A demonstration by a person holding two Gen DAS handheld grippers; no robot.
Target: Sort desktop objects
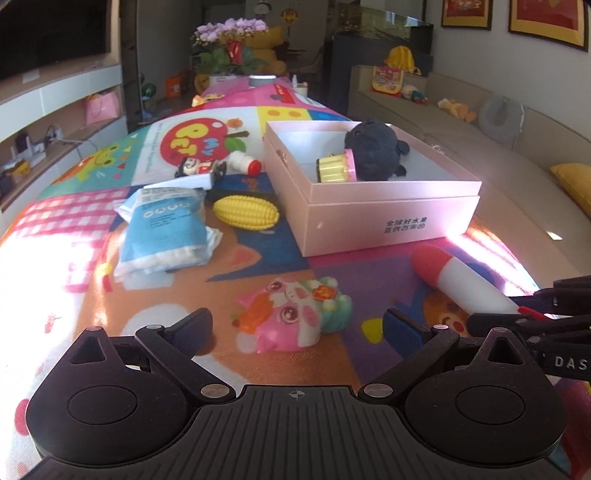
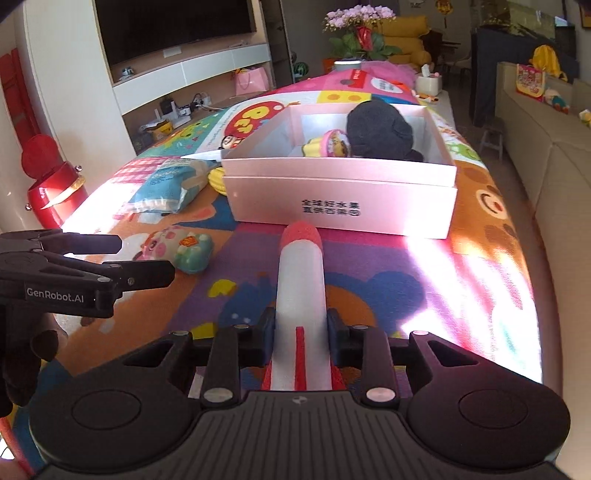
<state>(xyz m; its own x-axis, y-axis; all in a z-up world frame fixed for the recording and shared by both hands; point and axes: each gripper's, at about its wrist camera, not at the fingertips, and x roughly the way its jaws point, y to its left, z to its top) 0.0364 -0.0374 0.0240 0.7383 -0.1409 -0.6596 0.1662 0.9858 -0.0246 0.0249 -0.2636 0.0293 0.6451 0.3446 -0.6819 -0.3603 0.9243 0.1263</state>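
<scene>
Right gripper (image 2: pixel 301 338) is clamped on the foam rocket (image 2: pixel 301 295) near its fins, nose aimed at the pink box (image 2: pixel 340 206), likely so it can go straight in beside the black plush (image 2: pixel 376 129). Left gripper (image 1: pixel 295 328) is spread wide, holding nothing, lined up on the pig squishy (image 1: pixel 291 314), probably the next pick. Surface is a cartoon play mat (image 2: pixel 480 229), sun-glared; living room with TV (image 2: pixel 173 26) and sofa (image 1: pixel 498 147) behind.

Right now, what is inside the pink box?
The pink box holds a dark plush at the back and, touching its near side, a small yellow-and-pink toy. The plush covers the floor beneath it, and the near wall hides the front floor strip.
</scene>
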